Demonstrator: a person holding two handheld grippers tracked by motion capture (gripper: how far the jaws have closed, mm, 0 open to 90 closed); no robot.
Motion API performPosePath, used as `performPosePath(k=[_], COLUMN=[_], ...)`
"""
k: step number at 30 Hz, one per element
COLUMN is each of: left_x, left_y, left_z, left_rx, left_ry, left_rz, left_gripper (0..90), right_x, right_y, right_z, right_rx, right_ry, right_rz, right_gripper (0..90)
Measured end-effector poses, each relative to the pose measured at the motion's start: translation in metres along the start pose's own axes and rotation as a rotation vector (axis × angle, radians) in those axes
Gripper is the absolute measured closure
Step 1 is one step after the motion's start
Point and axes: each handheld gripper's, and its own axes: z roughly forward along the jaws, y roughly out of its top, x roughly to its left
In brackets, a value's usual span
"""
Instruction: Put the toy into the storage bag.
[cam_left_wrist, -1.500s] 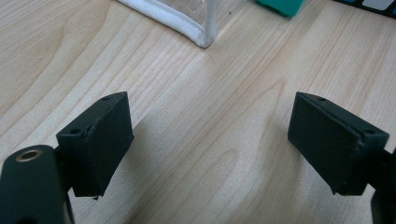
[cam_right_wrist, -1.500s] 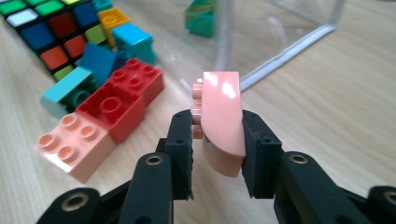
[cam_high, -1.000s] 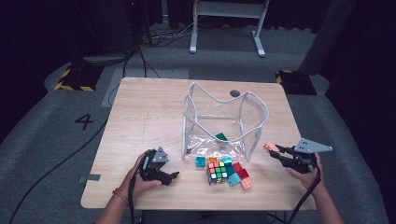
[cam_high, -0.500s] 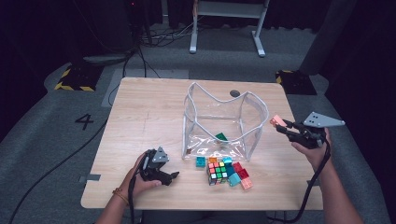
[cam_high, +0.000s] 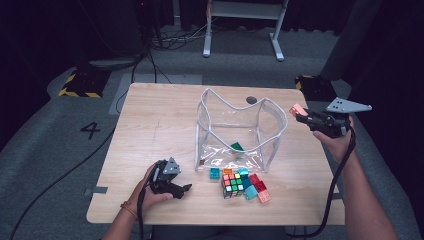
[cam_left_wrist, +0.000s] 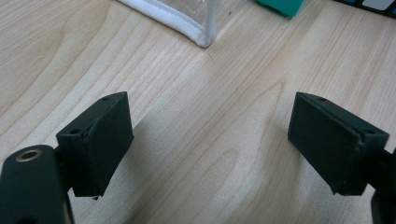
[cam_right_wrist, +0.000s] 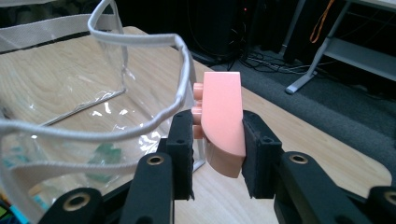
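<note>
My right gripper (cam_high: 304, 115) is shut on a salmon-pink brick (cam_high: 298, 109), held in the air just right of the clear bag's white rim (cam_high: 276, 107). In the right gripper view the pink brick (cam_right_wrist: 223, 121) stands pinched between both pads, close to the bag's rim (cam_right_wrist: 140, 39). A green brick (cam_high: 236, 146) lies inside the bag. My left gripper (cam_high: 181, 189) rests on the table at the near left, open. Between its pads (cam_left_wrist: 102, 140) there is bare wood, with the bag's corner (cam_left_wrist: 203, 37) ahead.
A colour cube (cam_high: 231, 184) and several loose bricks, teal (cam_high: 215, 173), red (cam_high: 255, 180) and pink (cam_high: 264, 196), lie in front of the bag. A dark round mark (cam_high: 251, 100) sits behind it. The wooden table (cam_high: 150, 125) has free room on its left half.
The right gripper has risen from near the table's right edge with the pink brick, moving up beside the bag's right rim. The left gripper has stayed put.
</note>
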Motion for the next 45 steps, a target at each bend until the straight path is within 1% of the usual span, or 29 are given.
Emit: performPosePath(k=[1,5,7,10,12,13,14,15,17,19,20,21,22,23,25,26,27,28,29,31,33,37,42,44,45], left_x=[0.0,0.0,0.0,0.0,0.0,0.0,0.0,0.0,0.0,0.0,0.0,0.0,0.0,0.0,0.0,0.0,0.0,0.0,0.0,0.0,0.0,0.0,0.001,0.001,0.001], left_y=[0.0,0.0,0.0,0.0,0.0,0.0,0.0,0.0,0.0,0.0,0.0,0.0,0.0,0.0,0.0,0.0,0.0,0.0,0.0,0.0,0.0,0.0,0.0,0.0,0.0], left_z=[0.0,0.0,0.0,0.0,0.0,0.0,0.0,0.0,0.0,0.0,0.0,0.0,0.0,0.0,0.0,0.0,0.0,0.0,0.0,0.0,0.0,0.0,0.0,0.0,0.0], left_rx=[-0.001,0.0,0.0,-0.001,-0.001,-0.001,-0.001,-0.001,-0.001,-0.001,-0.001,0.001,0.001,-0.001,-0.001,-0.001,-0.001,-0.001,-0.001,-0.001,-0.001,0.0,0.0,0.0,0.0], left_ry=[-0.002,-0.004,-0.004,-0.004,-0.004,-0.004,-0.004,-0.004,-0.004,-0.004,-0.004,-0.004,-0.004,-0.004,-0.004,-0.004,-0.005,-0.005,-0.006,-0.005,-0.006,-0.006,-0.008,-0.008,-0.008], left_rz=[-0.003,-0.002,-0.002,-0.003,-0.003,-0.003,-0.003,-0.003,-0.003,-0.003,-0.003,-0.001,-0.001,-0.003,-0.003,-0.003,-0.001,-0.001,-0.001,-0.001,-0.002,0.001,0.003,0.003,0.003], left_gripper=[14.0,14.1,14.1,14.0,14.0,14.0,14.0,14.0,14.0,14.0,14.0,14.0,14.0,14.0,14.0,14.0,14.0,14.0,14.0,14.0,14.0,14.0,14.0,14.0,14.0], right_x=[-0.002,-0.004,-0.003,0.004,0.009,0.012,0.015,0.018,0.023,0.028,0.028,0.034,0.035,0.037,0.04,0.04,0.041,0.041,0.042,0.044,0.046,0.047,0.051,0.052,0.052], right_y=[0.007,0.022,0.029,0.041,0.049,0.053,0.056,0.059,0.065,0.069,0.069,0.073,0.074,0.076,0.078,0.078,0.081,0.082,0.083,0.085,0.086,0.086,0.086,0.087,0.087], right_z=[0.001,0.003,0.004,0.008,0.013,0.014,0.017,0.019,0.023,0.028,0.028,0.033,0.036,0.038,0.044,0.044,0.048,0.051,0.054,0.059,0.064,0.072,0.082,0.086,0.088], right_rx=[0.003,-0.007,-0.013,-0.003,-0.009,-0.003,-0.011,-0.007,-0.015,-0.019,-0.019,-0.012,-0.005,-0.002,-0.003,-0.003,0.005,0.003,0.007,0.029,0.06,0.105,0.182,0.221,0.237], right_ry=[-0.002,0.007,0.029,0.053,0.078,0.086,0.099,0.112,0.127,0.164,0.164,0.185,0.199,0.213,0.23,0.23,0.24,0.264,0.276,0.303,0.314,0.382,0.426,0.431,0.437], right_rz=[-0.011,-0.017,-0.027,-0.044,-0.068,-0.066,-0.078,-0.07,-0.1,-0.109,-0.109,-0.115,-0.131,-0.136,-0.192,-0.192,-0.204,-0.208,-0.213,-0.232,-0.254,-0.284,-0.33,-0.347,-0.363], right_gripper=[67.9,67.9,67.9,67.9,67.9,67.9,67.9,67.9,68.0,68.0,68.0,68.0,68.0,68.0,68.1,68.1,68.1,68.2,68.2,68.1,68.2,68.2,68.2,68.1,68.1])
